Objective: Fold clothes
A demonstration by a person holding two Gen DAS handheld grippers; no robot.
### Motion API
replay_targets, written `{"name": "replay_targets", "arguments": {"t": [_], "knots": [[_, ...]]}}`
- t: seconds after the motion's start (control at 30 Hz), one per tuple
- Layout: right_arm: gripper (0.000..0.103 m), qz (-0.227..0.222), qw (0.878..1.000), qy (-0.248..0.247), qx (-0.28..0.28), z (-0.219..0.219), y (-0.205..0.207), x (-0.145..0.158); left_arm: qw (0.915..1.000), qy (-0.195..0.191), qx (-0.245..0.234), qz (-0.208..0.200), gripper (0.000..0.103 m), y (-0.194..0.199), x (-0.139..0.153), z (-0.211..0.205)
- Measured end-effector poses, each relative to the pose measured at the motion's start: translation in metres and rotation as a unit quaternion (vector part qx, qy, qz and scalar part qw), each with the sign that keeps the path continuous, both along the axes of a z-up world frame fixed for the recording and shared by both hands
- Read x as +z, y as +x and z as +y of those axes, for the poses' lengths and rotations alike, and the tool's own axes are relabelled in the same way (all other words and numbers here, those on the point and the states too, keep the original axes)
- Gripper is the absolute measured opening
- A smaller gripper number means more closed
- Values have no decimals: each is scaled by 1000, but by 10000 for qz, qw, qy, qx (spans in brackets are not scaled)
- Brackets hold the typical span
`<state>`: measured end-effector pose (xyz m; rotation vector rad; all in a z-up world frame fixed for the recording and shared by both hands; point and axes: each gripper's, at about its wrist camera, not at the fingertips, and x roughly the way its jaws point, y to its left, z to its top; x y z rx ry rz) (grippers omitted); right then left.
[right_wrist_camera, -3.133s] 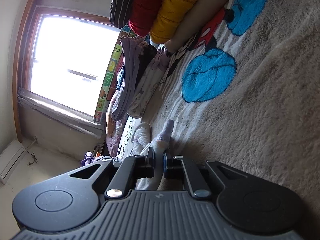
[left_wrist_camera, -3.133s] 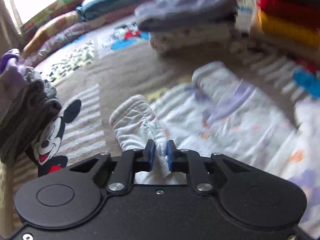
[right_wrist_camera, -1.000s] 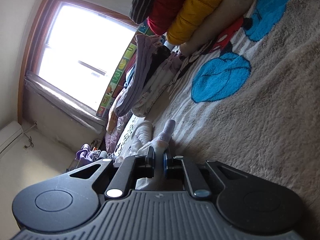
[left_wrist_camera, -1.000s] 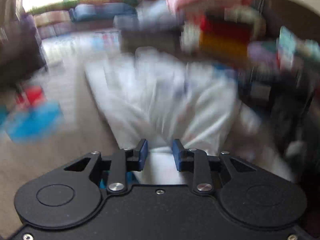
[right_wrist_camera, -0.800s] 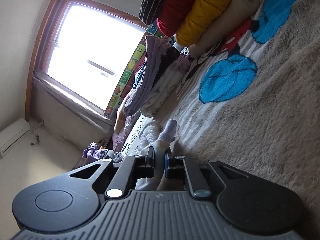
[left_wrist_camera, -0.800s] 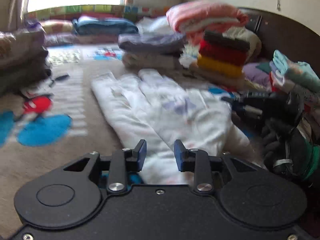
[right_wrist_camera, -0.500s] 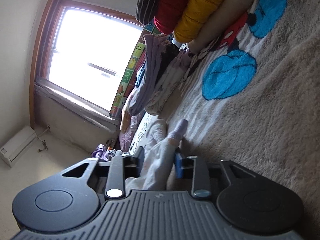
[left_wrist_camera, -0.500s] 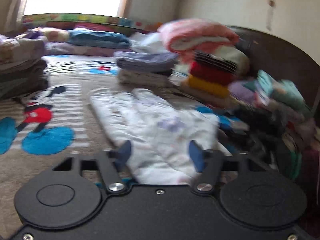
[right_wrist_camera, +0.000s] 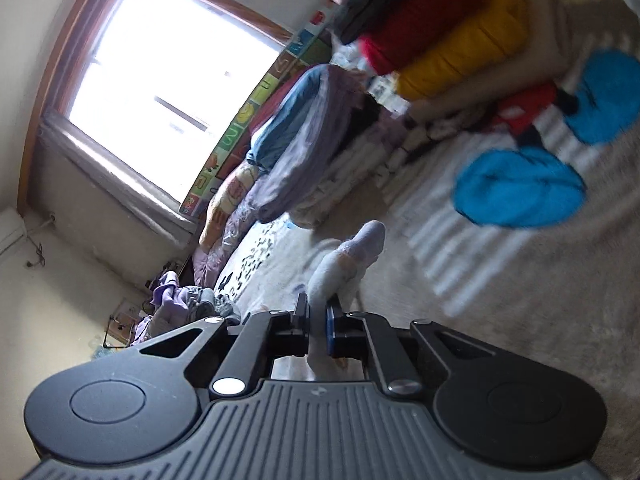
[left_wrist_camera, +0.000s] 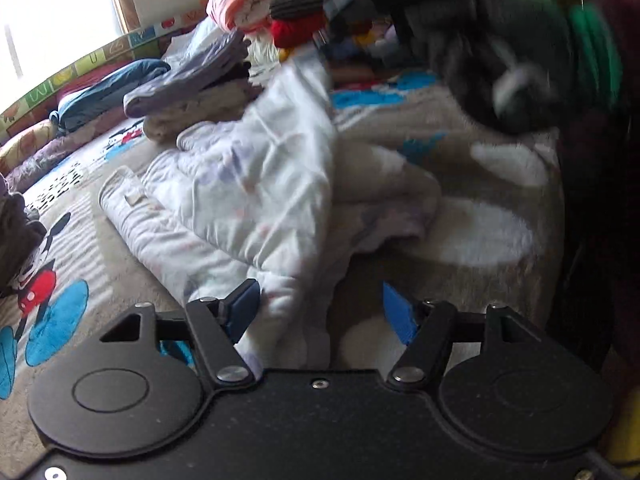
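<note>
A white padded garment with pale purple and orange prints [left_wrist_camera: 256,184] lies on the beige cartoon rug, one part lifted up and to the right. My left gripper [left_wrist_camera: 320,312] is open wide, its blue pads on either side of a fold of the garment without pinching it. My right gripper [right_wrist_camera: 318,322] is shut on a white and lilac end of the same garment [right_wrist_camera: 352,252] and holds it above the rug. The right hand shows blurred in the left wrist view [left_wrist_camera: 500,40].
Stacks of folded clothes [left_wrist_camera: 200,88] and red and yellow padded jackets [right_wrist_camera: 448,28] stand at the back. A dark pile [left_wrist_camera: 16,236] is at the left. A bright window [right_wrist_camera: 168,92] is beyond. The rug [right_wrist_camera: 520,280] carries blue and red cartoon prints.
My left gripper has opened wide and let go of the garment. My right gripper opened briefly, then shut on the garment's end and lifted it, pulling part of the garment up.
</note>
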<state>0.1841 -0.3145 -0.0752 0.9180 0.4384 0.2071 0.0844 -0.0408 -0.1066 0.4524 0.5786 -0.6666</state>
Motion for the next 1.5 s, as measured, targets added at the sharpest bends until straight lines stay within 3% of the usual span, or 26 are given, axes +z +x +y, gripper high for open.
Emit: {"name": "replay_targets", "arguments": {"t": [0.1,0.27,0.33,0.5,0.63,0.97,1.0,1.1,1.2,1.33,1.4,1.5], "knots": [[10,-134,9992,-341,138,17,8,30,9997,-144,28,172,67,4,1,5],[9,-179,9967,-696,386,55,30,58,9929,-838,249,803,67,17,5,28],[10,-200,9948,-871,487,72,40,65,9843,-1274,403,1153,67,25,8,40],[9,-254,9865,-1417,786,124,70,77,9528,-2265,709,1893,67,43,8,68],[9,-164,9783,-1781,1050,160,94,76,9379,-2601,781,2157,67,47,8,77],[10,266,9471,-2838,1473,217,139,48,9329,-2644,847,2292,67,49,9,77],[14,300,9438,-2920,1516,220,142,45,9324,-2653,847,2302,68,49,9,77],[23,370,9464,-2703,1726,216,152,39,9314,-2675,851,2316,69,47,10,76],[31,103,9542,-2414,1763,201,148,52,9310,-2697,879,2296,69,44,11,76],[35,314,9430,-2782,1801,184,148,57,9314,-2747,937,2199,69,39,14,81],[43,670,9346,-2840,2032,179,155,45,9317,-2782,975,2120,69,36,16,83],[43,930,9240,-2977,2214,179,155,30,9323,-2917,1036,1868,69,32,19,86]]}}
